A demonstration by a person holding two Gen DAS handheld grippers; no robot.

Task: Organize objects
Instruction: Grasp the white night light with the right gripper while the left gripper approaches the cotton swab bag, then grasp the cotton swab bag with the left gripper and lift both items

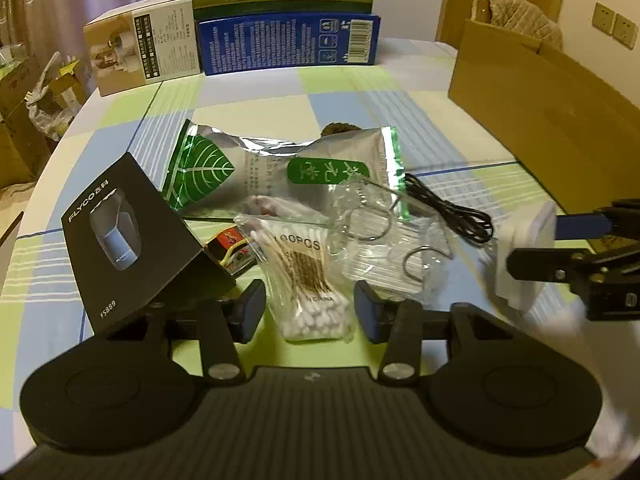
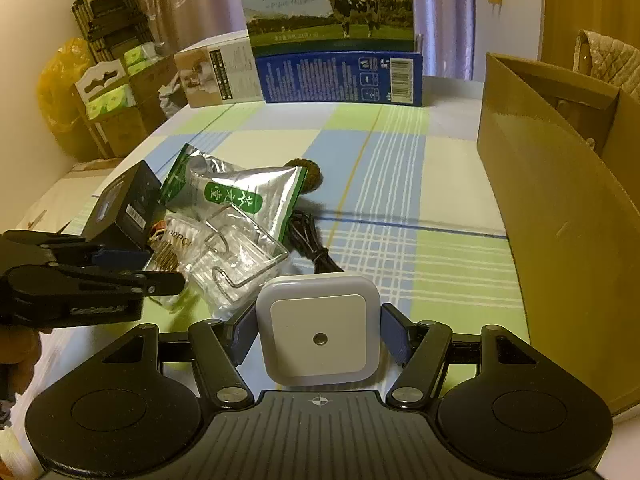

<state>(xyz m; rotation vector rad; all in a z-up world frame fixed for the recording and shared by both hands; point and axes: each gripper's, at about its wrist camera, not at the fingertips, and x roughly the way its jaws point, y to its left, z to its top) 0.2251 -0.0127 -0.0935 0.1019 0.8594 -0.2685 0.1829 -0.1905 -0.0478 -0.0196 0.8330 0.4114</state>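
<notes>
While the table [image 2: 400, 168] is carrying a loose pile of small goods at its left, a tall open carton [image 2: 560, 208] is standing at its right edge, well apart from the pile and likely serving as the bin for sorted items. Along the far edge a milk box [image 2: 328, 0] is sitting on a blue box [image 2: 340, 78], with a tan box [image 2: 216, 76] just beside them. Within the pile, a foil pouch [image 1: 288, 172] is lying across the middle, a black shaver box [image 1: 120, 236] is tilting against its left side, a clear hook pack [image 1: 384, 240] is resting just right of a swab bag [image 1: 304, 276], and a black cable [image 1: 452, 216] is trailing out toward the carton. The right gripper [image 2: 318, 332] is pinching a white night light [image 2: 318, 332] by its two side walls, holding it off the cloth between pile and carton; this appears to be the carry step. The left gripper [image 1: 310, 308] is hovering with fingers spread to either side of the swab bag, gripping nothing. The next move probably calls for swinging the night light rightward, lifting it over the carton's rim before letting go, while the left gripper is closing squarely on the limp swab bag.
</notes>
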